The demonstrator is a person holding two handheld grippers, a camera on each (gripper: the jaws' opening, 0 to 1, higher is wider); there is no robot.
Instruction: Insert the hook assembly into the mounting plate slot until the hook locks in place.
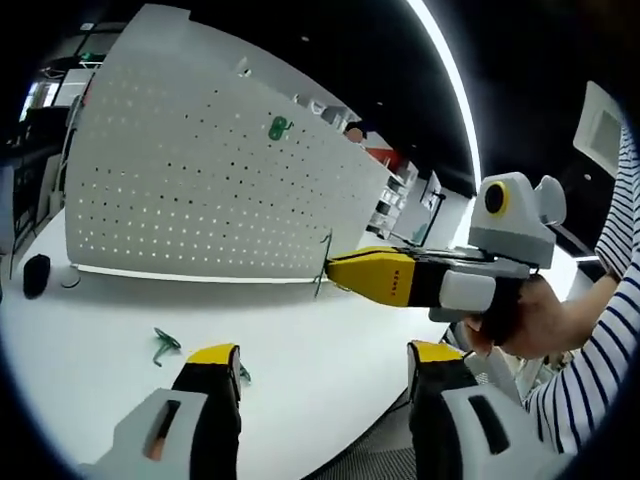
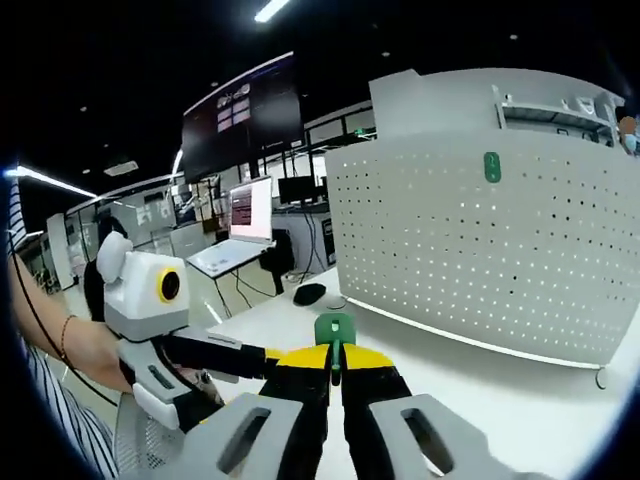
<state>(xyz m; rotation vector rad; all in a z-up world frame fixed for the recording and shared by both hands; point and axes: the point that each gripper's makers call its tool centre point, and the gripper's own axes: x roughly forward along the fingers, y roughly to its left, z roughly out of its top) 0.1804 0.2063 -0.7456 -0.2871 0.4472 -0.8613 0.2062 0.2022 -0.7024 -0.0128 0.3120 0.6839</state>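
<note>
Right claw pinches a green hook, long axis toward twelve o'clock, facing the pegboard. Left claw spread above the surface.

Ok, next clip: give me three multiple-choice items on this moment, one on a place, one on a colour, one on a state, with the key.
1. Where is the hook that is already mounted?
A. on the white pegboard
B. on the laptop
C. in the left tool

2. What colour is the hook held by the right tool?
A. red
B. green
C. blue

3. How do the left tool's jaws stand?
A. shut on a hook
B. shut on nothing
C. open, with nothing between them

Key:
1 A, a mounted hook sits high on the pegboard.
2 B, the held hook between the tips of the right tool is green.
3 C, the left tool shows a wide gap over the table, with a loose hook lying beside it.
</note>
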